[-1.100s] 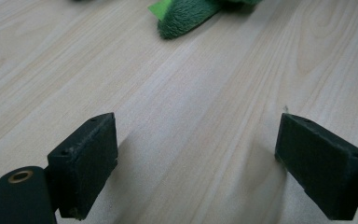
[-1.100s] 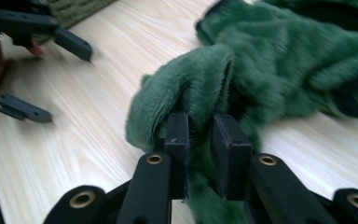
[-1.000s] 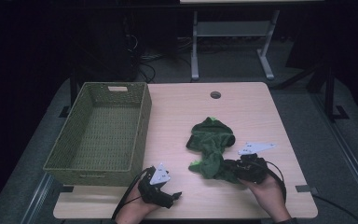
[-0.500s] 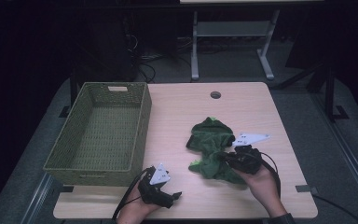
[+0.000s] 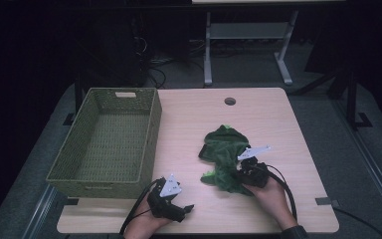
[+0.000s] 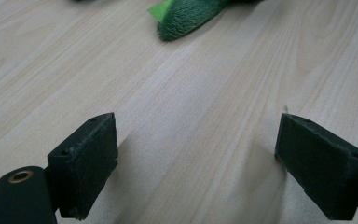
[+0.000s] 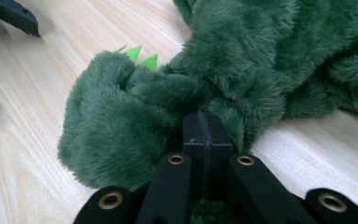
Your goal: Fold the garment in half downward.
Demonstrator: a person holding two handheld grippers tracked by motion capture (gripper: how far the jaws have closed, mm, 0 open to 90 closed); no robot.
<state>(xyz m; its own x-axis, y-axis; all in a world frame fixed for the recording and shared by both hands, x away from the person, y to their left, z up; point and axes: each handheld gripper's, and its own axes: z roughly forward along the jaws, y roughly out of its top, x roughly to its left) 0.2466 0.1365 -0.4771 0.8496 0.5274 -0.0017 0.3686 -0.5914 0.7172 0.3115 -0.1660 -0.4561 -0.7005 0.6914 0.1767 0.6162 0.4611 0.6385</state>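
Basket: the woven green basket point(image 5: 104, 142) stands off to the far side of your left gripper, just beyond it, at the table's left edge. Its inside shows nothing but its woven floor.

Left gripper: your left gripper point(image 5: 178, 210) rests low at the near edge of the table point(image 5: 268, 114), held in your left hand point(image 5: 142, 226). In the left gripper view its jaws stand wide apart, with bare wood between them. Nothing touches either pad.

Cable: a black cable point(image 5: 134, 211) loops from the left gripper back toward you.

Plush toy: the green plush toy point(image 5: 224, 154) lies crumpled on the table, ahead of and to the right of your left gripper, well apart from it. In the left gripper view one furry tip point(image 6: 186, 18) shows ahead of the jaws, with a bright green bit beside it.

Right gripper: your right gripper point(image 5: 243, 172) sits at the near right edge of the toy, held in your right hand point(image 5: 271, 196). In the right gripper view its jaws are pressed together with the plush fur point(image 7: 135, 116) bunched around and between the pads, so you are clamped on the toy. Small bright green spikes point(image 7: 137, 56) stick up from the fur just ahead of the jaws.

Table hole: a small round hole point(image 5: 230, 101) sits in the tabletop well beyond both grippers.
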